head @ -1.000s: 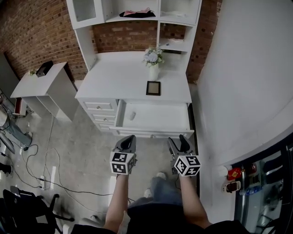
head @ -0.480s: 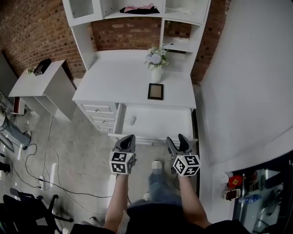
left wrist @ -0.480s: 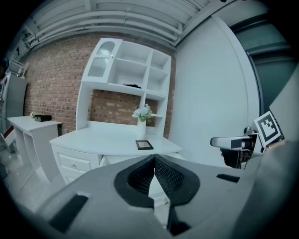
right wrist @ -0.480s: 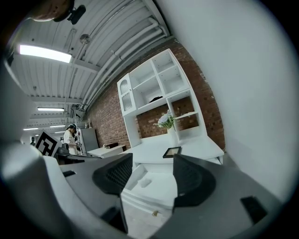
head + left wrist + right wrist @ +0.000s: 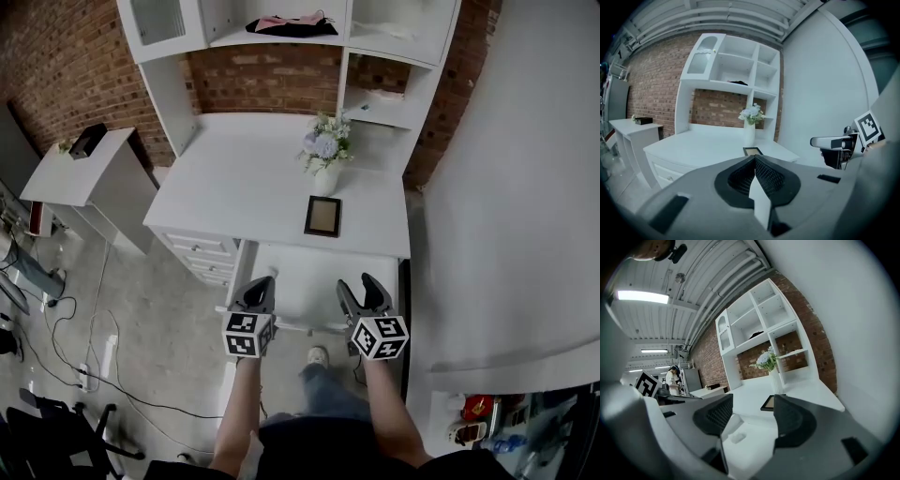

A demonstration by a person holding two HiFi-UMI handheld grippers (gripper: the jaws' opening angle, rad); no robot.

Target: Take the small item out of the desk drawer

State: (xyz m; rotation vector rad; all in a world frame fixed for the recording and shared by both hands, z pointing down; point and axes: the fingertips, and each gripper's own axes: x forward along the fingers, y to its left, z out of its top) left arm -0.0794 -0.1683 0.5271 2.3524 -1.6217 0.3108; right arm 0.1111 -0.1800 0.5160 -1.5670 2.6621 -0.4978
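While left tongs [image 5: 265,281] sit closed, right tongs [image 5: 355,282] gape empty

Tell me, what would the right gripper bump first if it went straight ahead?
Probably the frame on the desk: the open right gripper aims over the drawer toward it. Depth is hard to judge.

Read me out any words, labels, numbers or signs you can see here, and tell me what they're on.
No readable words or numbers anywhere.
Left gripper and right gripper: only square black-and-white patterns, no letters.
Picture frame: no print visible.
Red item at lower right: too small to read.
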